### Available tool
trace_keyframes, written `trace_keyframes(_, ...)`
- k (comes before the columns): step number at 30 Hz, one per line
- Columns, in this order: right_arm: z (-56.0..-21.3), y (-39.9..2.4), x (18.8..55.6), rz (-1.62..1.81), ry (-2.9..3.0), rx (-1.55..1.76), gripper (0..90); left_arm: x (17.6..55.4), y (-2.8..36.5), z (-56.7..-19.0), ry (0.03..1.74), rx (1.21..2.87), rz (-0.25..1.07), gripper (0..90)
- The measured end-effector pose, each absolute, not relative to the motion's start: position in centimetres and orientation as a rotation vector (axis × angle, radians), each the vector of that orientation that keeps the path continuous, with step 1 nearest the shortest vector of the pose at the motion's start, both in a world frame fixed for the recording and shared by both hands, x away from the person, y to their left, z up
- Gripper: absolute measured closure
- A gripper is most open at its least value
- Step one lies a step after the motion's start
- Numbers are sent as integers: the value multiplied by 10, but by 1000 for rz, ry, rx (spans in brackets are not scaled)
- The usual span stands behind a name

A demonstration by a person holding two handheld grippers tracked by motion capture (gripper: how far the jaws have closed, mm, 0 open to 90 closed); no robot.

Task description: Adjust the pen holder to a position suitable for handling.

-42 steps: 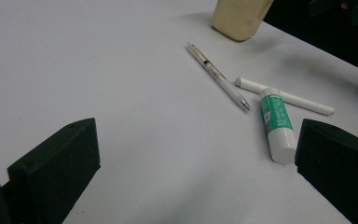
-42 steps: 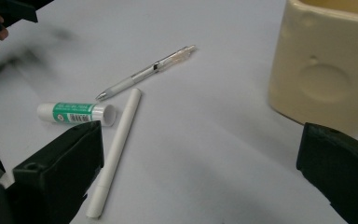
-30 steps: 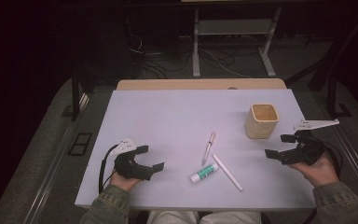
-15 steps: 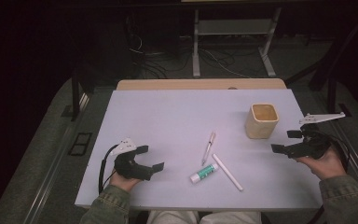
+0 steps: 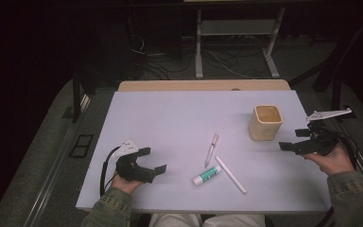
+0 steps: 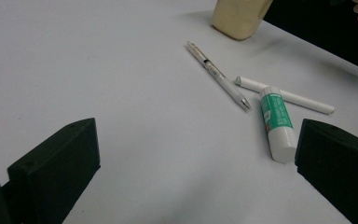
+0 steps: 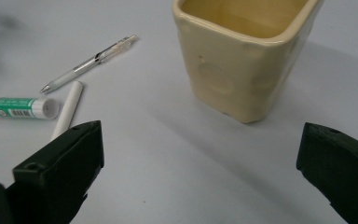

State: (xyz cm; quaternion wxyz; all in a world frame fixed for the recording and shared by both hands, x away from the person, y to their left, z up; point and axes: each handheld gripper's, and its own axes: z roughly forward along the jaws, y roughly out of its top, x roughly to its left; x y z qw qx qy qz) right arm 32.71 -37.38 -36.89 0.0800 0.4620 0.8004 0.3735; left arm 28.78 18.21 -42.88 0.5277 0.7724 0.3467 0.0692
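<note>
White worktop (image 5: 170, 118): cream cup (image 5: 265, 122) near right edge; pen (image 5: 211, 149), glue stick (image 5: 207, 175), white stick (image 5: 230, 174) mid-front; left gripper (image 5: 153, 161) and right gripper (image 5: 295, 139), jaws apart, empty.

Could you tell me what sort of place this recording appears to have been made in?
Probably a lab or workshop set up for recording: a plain white table in a dim room, loose cables and a metal stand on the floor behind it, and a person holding a claw in each hand.
</note>
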Motion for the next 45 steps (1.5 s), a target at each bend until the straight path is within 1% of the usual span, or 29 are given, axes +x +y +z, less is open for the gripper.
trace_keyframes(13,-378,-383,343,1019,2423,1415,4,288,182,-429,826,1846,166,0)
trace_keyframes(15,-381,-386,346,1025,2432,1413,80,288,182,-429,825,1849,166,0)
trace_keyframes(18,-384,-390,351,1025,2425,1426,85,288,182,-429,825,1848,166,0)
trace_keyframes(19,-385,-391,352,1016,2427,1428,131,288,182,-429,824,1850,167,0)
trace_keyframes(20,-386,-392,354,1024,2429,1428,151,288,182,-429,824,1851,166,0)
trace_keyframes(25,-392,-396,362,993,2414,1459,158,288,182,-429,822,1852,168,0)
trace_keyframes(26,-393,-396,364,982,2412,1464,165,288,182,-429,822,1853,167,0)
trace_keyframes(27,-394,-397,365,978,2410,1468,209,288,182,-429,822,1854,166,0)
trace_keyframes(28,-396,-398,367,986,2404,1474,223,288,182,-429,822,1854,166,0)
trace_keyframes(37,-403,-404,378,985,2364,1515,242,288,182,-429,822,1852,165,0)
trace_keyframes(45,-408,-409,386,978,2328,1528,305,288,182,-429,820,1851,163,0)
